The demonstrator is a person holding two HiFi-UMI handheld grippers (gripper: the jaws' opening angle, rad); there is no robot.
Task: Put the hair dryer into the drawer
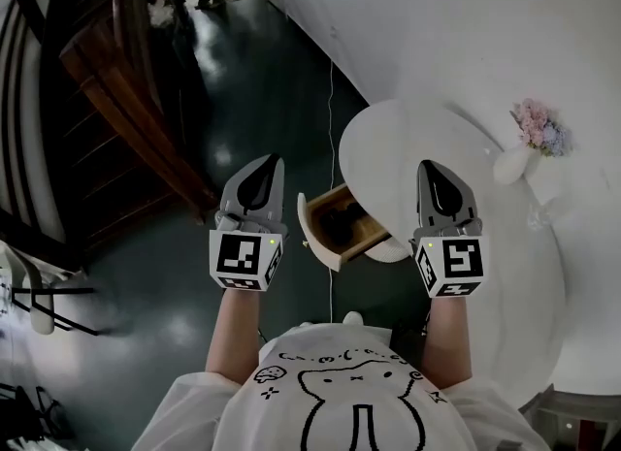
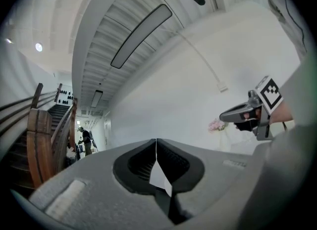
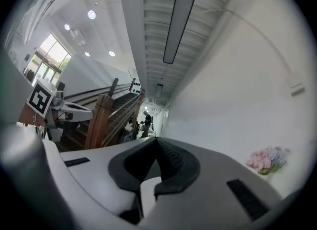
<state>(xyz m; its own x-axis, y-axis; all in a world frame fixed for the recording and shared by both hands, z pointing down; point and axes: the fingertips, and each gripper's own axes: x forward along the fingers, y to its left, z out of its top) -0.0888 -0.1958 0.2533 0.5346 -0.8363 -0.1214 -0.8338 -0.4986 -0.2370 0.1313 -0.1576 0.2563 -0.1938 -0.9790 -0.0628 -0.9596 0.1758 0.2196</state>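
Grippers, one in each hand, are held level in front of the person's white shirt with its black cartoon outline. The left gripper is a grey plastic shell with black ribbed pads and a black-and-white marker cube at its base; the right gripper is its twin, well apart from it. In the left gripper view the left gripper has its jaws together at the tips with nothing between them; only white wall shows through the slit lower down. In the right gripper view the right gripper is closed in the same way, pad against pad and empty. Each gripper view also catches the other tool off to one side, marker cube uppermost.

Between and below the two grippers in the head view sits a small light-wood drawer, pulled open from under the rim of a round white table. The hair dryer lies inside that drawer as a black mass; its outline is too dim to read further, and neither gripper touches it.

At the table's far side stands a white vase of pink and lilac flowers, which also show low at the right in the right gripper view. A dark wooden staircase rises to the left over a glossy dark floor; a distant person stands far down the corridor.
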